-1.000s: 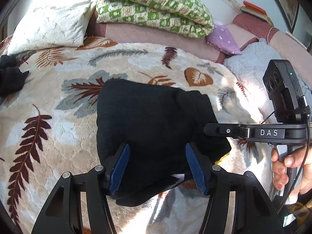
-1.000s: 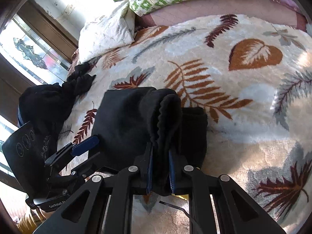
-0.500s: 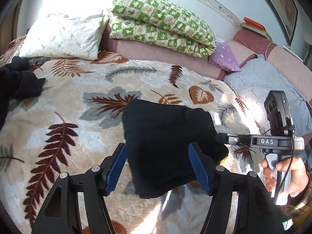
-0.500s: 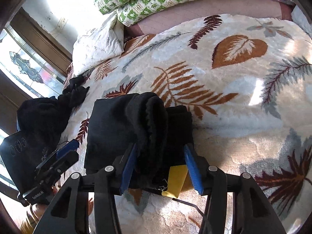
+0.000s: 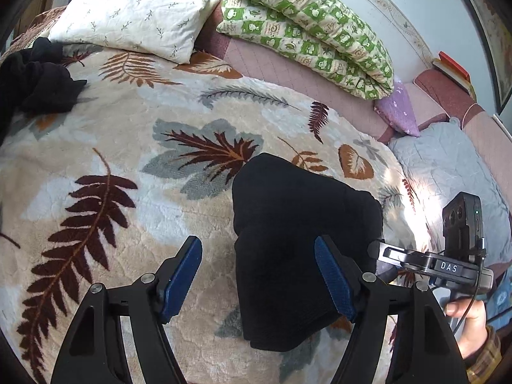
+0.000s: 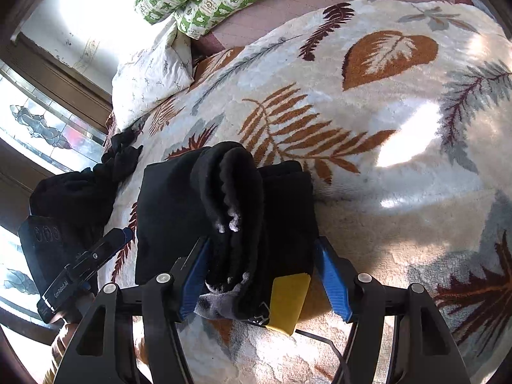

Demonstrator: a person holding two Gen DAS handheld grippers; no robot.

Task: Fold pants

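Observation:
The black pants [image 5: 297,240] lie folded into a thick bundle on the leaf-patterned blanket [image 5: 96,166]. My left gripper [image 5: 257,275] hovers over their near edge with its jaws opening. Its left pad stands clear over the blanket and its right pad sits beside the fabric without pressing. In the right wrist view the bundle's rolled edge [image 6: 230,198] and a yellow tag [image 6: 288,300] lie between the pads of my right gripper [image 6: 264,278]. Its jaws are opening too, with no squeeze on the cloth. The other tool appears in each view: right gripper [image 5: 384,252], left gripper [image 6: 123,235].
A second heap of black clothing [image 5: 35,73] lies at the blanket's far left. A white pillow [image 5: 134,22], a green checked quilt [image 5: 307,22] and a purple cushion [image 5: 396,112] line the back. A grey quilt [image 5: 448,166] lies right. A hand [image 5: 467,320] holds the right tool.
My right gripper went from shut on the pants' rolled edge to wide apart, and the edge settled. My left gripper drew back and leftward from the pants while its jaws widened.

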